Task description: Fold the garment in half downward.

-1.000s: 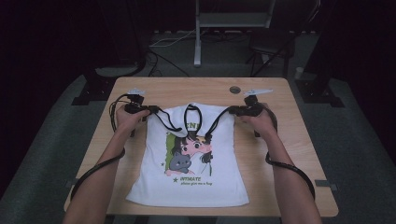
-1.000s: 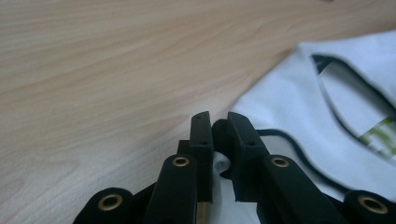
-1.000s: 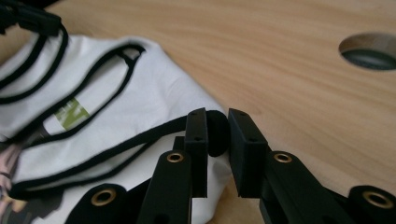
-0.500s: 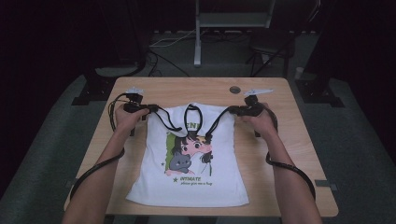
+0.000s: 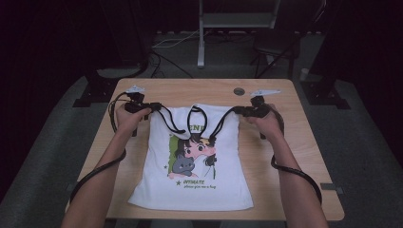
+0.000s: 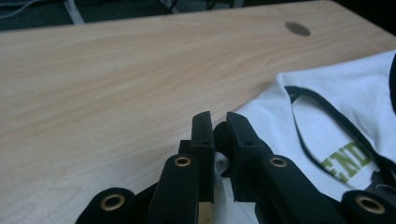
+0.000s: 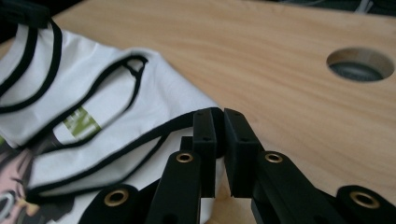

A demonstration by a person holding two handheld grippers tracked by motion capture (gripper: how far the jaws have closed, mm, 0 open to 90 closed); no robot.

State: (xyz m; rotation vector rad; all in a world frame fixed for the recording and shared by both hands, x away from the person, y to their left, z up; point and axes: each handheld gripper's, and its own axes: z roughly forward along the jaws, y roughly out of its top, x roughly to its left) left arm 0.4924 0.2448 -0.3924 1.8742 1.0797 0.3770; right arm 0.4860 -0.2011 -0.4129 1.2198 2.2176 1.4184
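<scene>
A white sleeveless shirt (image 5: 190, 185) with black trim and a cartoon print lies flat on the wooden table (image 5: 199, 90), neck towards the far edge. My left gripper (image 5: 154, 105) is at the shirt's left shoulder. In the left gripper view its jaws (image 6: 219, 122) are shut, with white fabric of the shirt (image 6: 327, 107) pinched between them. My right gripper (image 5: 236, 110) is at the other shoulder. In the right gripper view it (image 7: 218, 116) is shut on the black-trimmed edge of the shirt (image 7: 154, 93). Both grippers rest low on the tabletop.
A round cable hole (image 5: 239, 91) lies in the table behind the shirt's right shoulder, close to the right gripper (image 7: 360, 64). Black cables (image 5: 290, 171) trail from both grippers along the forearms. Bare wood borders the shirt on both sides. Dark floor and stands lie beyond the far edge.
</scene>
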